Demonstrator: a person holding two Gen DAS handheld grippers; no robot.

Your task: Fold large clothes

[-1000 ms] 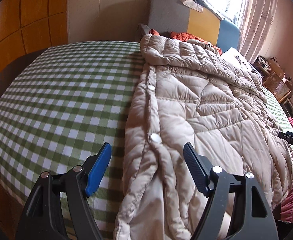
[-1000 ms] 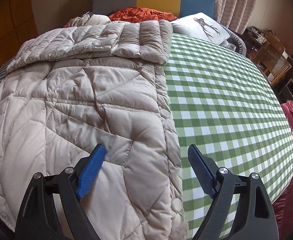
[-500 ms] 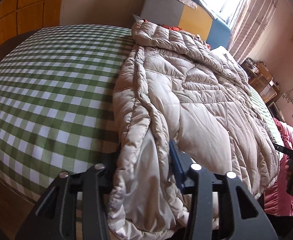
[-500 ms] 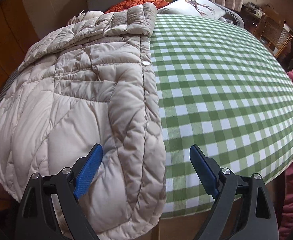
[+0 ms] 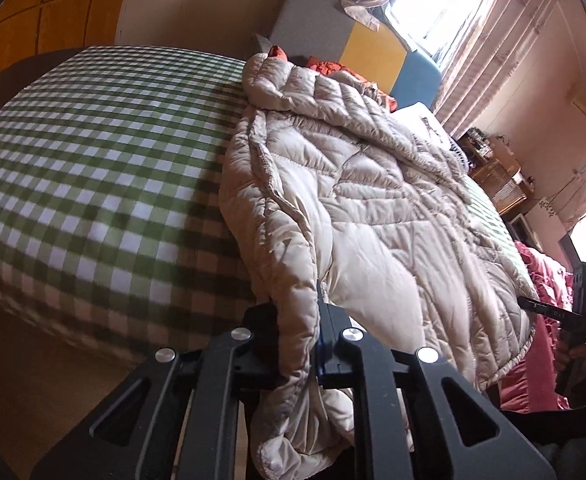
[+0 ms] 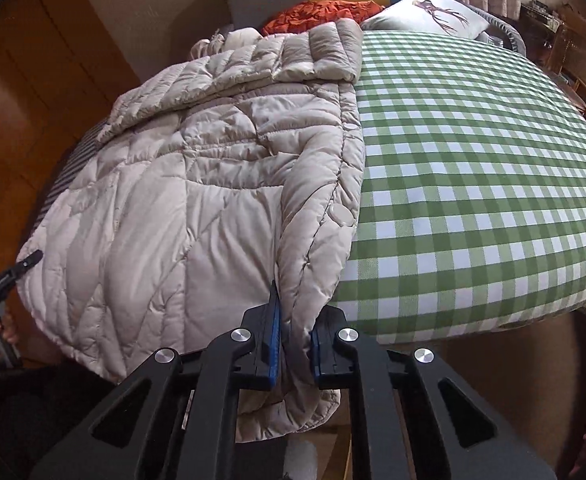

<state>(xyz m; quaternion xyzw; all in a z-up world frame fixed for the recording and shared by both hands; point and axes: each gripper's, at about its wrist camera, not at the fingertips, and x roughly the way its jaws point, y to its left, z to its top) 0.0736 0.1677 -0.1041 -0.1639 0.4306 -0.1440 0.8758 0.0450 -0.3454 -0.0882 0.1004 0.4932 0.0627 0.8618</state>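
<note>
The beige puffer coat point(image 6: 197, 184) lies along the bed point(image 6: 473, 168), its hem spilling over the near edge. My left gripper point(image 5: 299, 344) and my right gripper point(image 6: 293, 344) have just been closing and now each pinches a hem corner. I'd call this the grasp before the first fold; next I should lift both corners evenly and carry them toward the collar.

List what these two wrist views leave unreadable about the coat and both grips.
- Left wrist: beige quilted puffer coat bulges over the left hand-held gripper, hiding its pads.
- Right wrist: coat hem drops behind the right hand-held gripper frame.
- Left wrist: green checked bedcover is motion-blurred.
</note>
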